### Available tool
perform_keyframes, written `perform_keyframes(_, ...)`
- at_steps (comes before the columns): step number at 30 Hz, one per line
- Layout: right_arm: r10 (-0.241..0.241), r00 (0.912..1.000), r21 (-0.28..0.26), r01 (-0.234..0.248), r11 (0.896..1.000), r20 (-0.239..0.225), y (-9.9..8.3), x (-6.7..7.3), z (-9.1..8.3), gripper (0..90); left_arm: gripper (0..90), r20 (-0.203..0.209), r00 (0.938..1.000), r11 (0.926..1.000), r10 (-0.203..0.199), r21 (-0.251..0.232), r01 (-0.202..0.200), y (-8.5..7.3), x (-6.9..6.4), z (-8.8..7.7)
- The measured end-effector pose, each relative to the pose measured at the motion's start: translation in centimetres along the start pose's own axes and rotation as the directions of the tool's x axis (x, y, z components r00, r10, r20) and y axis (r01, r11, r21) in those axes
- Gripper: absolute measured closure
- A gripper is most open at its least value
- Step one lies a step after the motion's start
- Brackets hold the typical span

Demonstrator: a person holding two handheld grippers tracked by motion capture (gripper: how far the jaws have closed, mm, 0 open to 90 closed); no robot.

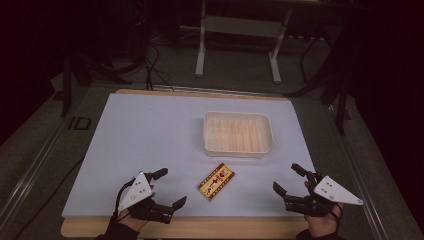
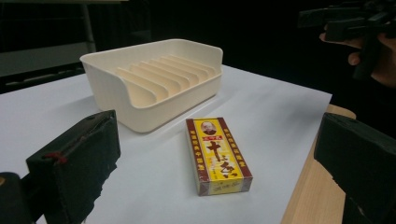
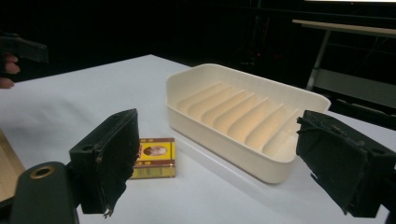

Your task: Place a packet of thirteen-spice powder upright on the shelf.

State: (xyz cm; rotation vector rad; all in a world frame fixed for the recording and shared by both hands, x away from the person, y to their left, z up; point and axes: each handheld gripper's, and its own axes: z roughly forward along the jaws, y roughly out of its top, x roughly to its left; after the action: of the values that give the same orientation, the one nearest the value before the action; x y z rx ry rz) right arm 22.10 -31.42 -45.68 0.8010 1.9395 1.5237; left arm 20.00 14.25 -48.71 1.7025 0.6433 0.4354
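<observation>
High view overhead, both gripper views low, sharing tray (image 1: 238,148), box (image 1: 216,181)

Your left tongs (image 1: 167,189) rest near the worktop's (image 1: 150,130) front edge with jaws spread wide and nothing between them, pointing up and to the right. Your right tongs (image 1: 289,179) sit at the opposite front corner, jaws likewise apart and empty, pointing up and to the left. Between the two tongs, a little ahead of them, a small red-and-yellow box (image 1: 216,182) lies flat on the pale sheet, touched by neither. Just beyond that box stands a cream ribbed tray (image 1: 238,133), closer to your right tongs than your left.
</observation>
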Motion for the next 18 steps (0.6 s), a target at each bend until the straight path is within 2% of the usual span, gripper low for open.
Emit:
perform_keyframes(3, -0.026, 0.9996, -0.007, 0.026, 1.0, -0.015, 0.1, 0.1, 0.0, 13.2, 1.2, 0.017, 0.9997, 0.9998, 0.017, 0.005, -0.017, 0.1, -0.4, 0.1)
perform_keyframes(6, -0.028, 0.9994, -0.007, 0.027, 1.0, -0.019, 0.2, 0.2, 0.0, 13.2, 1.2, 0.033, 0.9992, 0.9997, 0.024, 0.009, -0.024, 0.2, -0.5, 0.1)
perform_keyframes(7, -0.034, 0.9991, -0.007, 0.034, 0.999, -0.023, 0.2, 0.2, 0.0, 13.2, 1.2, 0.053, 0.9982, 0.9996, 0.027, 0.011, -0.028, 0.3, -0.8, 0.2)
perform_keyframes(9, -0.048, 0.9985, -0.008, 0.047, 0.999, -0.029, 0.3, 0.4, 0.0, 13.2, 1.2, 0.065, 0.9973, 0.9993, 0.034, 0.016, -0.035, 0.5, -1.1, 0.3)
perform_keyframes(14, -0.02, 0.9997, -0.003, 0.02, 1.0, -0.017, 0.4, 0.4, -0.1, 12.2, 1.1, 0.099, 0.9931, 0.9978, 0.063, 0.015, -0.064, 1.2, -2.0, 0.3)
perform_keyframes(16, -0.006, 1.0, -0.006, 0.006, 1.0, -0.003, 0.5, 0.3, -0.2, 12.0, 1.1, 0.091, 0.9933, 0.997, 0.071, 0.024, -0.074, 1.6, -2.2, 0.4)
perform_keyframes(18, 0.006, 1.0, -0.013, -0.006, 1.0, -0.003, 0.5, 0.2, -0.3, 12.1, 1.1, 0.078, 0.995, 0.9976, 0.062, 0.026, -0.065, 2.0, -2.3, 0.4)
